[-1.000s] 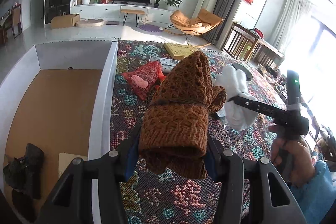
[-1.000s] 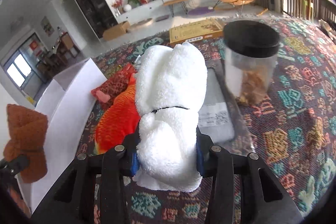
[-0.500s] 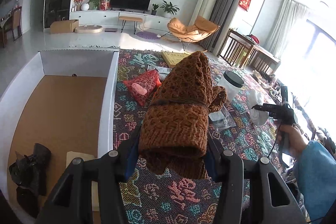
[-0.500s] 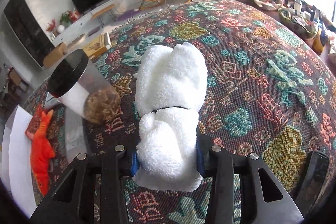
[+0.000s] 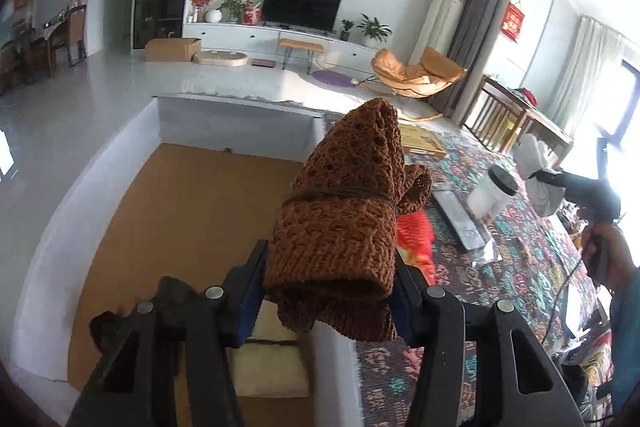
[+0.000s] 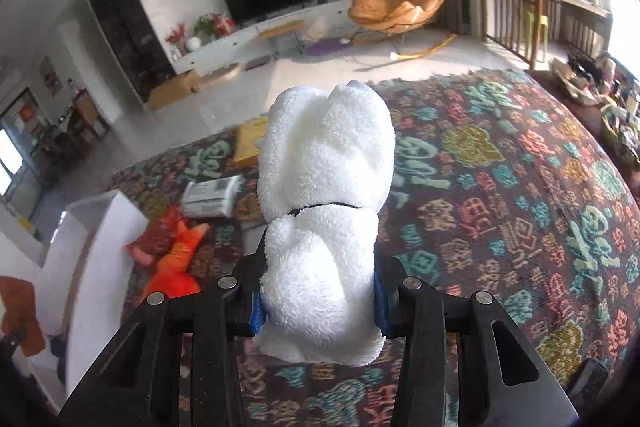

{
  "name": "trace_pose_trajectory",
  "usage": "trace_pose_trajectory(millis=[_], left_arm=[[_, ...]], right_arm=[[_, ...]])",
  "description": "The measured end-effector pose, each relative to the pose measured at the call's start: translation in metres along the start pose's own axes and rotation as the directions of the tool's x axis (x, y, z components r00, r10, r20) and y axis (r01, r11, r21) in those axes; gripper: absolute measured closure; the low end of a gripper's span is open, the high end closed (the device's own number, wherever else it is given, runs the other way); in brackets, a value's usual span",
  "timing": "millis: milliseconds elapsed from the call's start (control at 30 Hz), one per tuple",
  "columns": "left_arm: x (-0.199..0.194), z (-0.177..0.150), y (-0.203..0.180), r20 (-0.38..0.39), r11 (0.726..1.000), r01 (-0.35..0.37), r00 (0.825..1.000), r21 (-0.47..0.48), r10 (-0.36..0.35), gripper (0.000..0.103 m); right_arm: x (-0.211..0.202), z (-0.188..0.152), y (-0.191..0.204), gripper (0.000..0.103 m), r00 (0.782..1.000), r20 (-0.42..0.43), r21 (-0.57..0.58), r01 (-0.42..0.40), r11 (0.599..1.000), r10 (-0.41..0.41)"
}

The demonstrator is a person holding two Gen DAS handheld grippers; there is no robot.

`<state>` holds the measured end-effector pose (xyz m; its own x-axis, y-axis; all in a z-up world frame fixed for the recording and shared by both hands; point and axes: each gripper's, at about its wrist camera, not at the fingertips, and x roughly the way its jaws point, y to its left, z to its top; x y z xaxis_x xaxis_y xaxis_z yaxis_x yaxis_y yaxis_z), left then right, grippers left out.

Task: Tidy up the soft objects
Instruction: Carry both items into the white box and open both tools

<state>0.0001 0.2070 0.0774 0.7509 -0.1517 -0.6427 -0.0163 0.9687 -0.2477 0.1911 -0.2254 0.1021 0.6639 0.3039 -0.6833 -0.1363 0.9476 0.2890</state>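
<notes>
A brown knitted bundle (image 5: 340,227), tied with a dark band, is clamped in my left gripper (image 5: 328,291), which is shut on it above the right wall of a white box (image 5: 80,195) with a brown floor. A rolled white towel (image 6: 324,195), also banded, sits in my right gripper (image 6: 318,299), shut on it over the patterned tablecloth (image 6: 500,207). In the left wrist view the white towel (image 5: 536,179) hangs at the far right, above a hand (image 5: 604,251). The right wrist view shows the brown bundle (image 6: 20,311) at the lower left, by the white box (image 6: 96,247).
Inside the box lie a dark item (image 5: 108,323) and a cream bundle (image 5: 268,367), both partly hidden by my fingers. On the cloth are an orange-red plush (image 6: 176,259), a wrapped grey package (image 6: 212,195), a yellow flat box (image 6: 250,143) and a black-lidded jar (image 5: 490,193).
My left gripper carried the brown bundle leftward, from over the cloth to over the box's right wall. My right gripper rose and swung back toward the box; the jar left its view.
</notes>
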Motion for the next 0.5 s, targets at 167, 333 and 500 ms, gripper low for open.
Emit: trace_pose_trajectory(millis=[167, 333, 500], left_arm=[[-0.009, -0.013, 0.061, -0.022, 0.985, -0.153, 0.988, -0.075, 0.152, 0.027], [-0.012, -0.028, 0.099, -0.039, 0.954, -0.269, 0.963, -0.136, 0.266, 0.018], [-0.019, -0.037, 0.102, 0.002, 0.950, -0.272, 0.961, -0.156, 0.276, 0.018]], right_arm=[[0.003, -0.037, 0.163, 0.059, 0.939, -0.109, -0.084, -0.335, 0.939, 0.325], [0.033, -0.092, 0.283, 0.027, 0.832, -0.240, -0.071, -0.529, 0.846, 0.500], [0.044, -0.126, 0.283, 0.027, 0.863, -0.239, -0.101, -0.478, 0.873, 0.445]])
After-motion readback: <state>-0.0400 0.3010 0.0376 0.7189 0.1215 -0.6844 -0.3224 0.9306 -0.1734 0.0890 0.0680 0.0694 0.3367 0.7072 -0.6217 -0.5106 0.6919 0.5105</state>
